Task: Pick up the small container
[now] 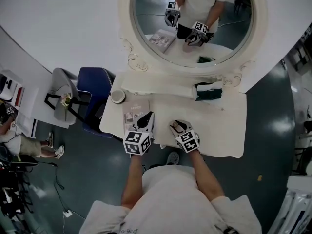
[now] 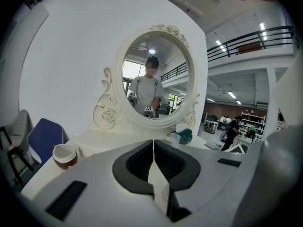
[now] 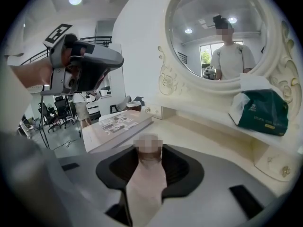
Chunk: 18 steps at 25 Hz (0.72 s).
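Note:
A small pinkish-beige container [image 3: 147, 183] stands up between the pads of my right gripper [image 3: 149, 162], which is shut on it; a mosaic patch covers its top. In the head view the right gripper [image 1: 176, 126] is over the front middle of the white vanity table [image 1: 219, 126]. My left gripper [image 1: 146, 118] hovers just to its left above a magazine [image 1: 136, 112]. Its jaws meet in the left gripper view [image 2: 153, 148] with nothing between them. From the right gripper view the left gripper [image 3: 85, 65] hangs at the upper left.
A brown-and-white cup [image 1: 118, 96] sits at the table's back left corner. A green-and-white bag [image 1: 208, 90] lies on the raised shelf under the oval mirror [image 1: 195, 23]. A blue chair [image 1: 95, 84] stands left of the table.

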Available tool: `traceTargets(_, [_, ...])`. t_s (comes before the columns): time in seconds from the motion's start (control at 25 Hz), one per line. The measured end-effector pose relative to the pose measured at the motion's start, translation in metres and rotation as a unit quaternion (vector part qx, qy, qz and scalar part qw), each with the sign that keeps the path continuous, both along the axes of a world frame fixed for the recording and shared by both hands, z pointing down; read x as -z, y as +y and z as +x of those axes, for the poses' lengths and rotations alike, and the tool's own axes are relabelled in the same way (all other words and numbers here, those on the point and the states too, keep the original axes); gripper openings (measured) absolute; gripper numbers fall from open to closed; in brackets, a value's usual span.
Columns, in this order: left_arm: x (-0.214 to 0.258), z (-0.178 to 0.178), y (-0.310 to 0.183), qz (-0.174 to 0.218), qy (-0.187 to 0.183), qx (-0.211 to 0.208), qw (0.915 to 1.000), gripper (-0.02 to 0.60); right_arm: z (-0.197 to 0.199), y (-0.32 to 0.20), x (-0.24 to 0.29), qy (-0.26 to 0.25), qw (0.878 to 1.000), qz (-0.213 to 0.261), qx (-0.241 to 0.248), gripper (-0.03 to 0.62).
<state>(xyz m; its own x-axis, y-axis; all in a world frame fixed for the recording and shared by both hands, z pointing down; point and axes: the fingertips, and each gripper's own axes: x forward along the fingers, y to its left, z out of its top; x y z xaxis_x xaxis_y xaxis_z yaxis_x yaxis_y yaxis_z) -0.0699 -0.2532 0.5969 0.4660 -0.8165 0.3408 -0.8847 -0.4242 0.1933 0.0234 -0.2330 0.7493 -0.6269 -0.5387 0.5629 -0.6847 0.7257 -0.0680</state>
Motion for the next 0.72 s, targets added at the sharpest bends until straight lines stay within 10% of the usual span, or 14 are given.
traceTargets(0.72, [-0.004, -0.019, 0.011, -0.006, -0.013, 0.01, 0.9999, 0.029, 0.009, -0.001, 0.01, -0.022, 0.998, 0.016, -0.051, 0.149])
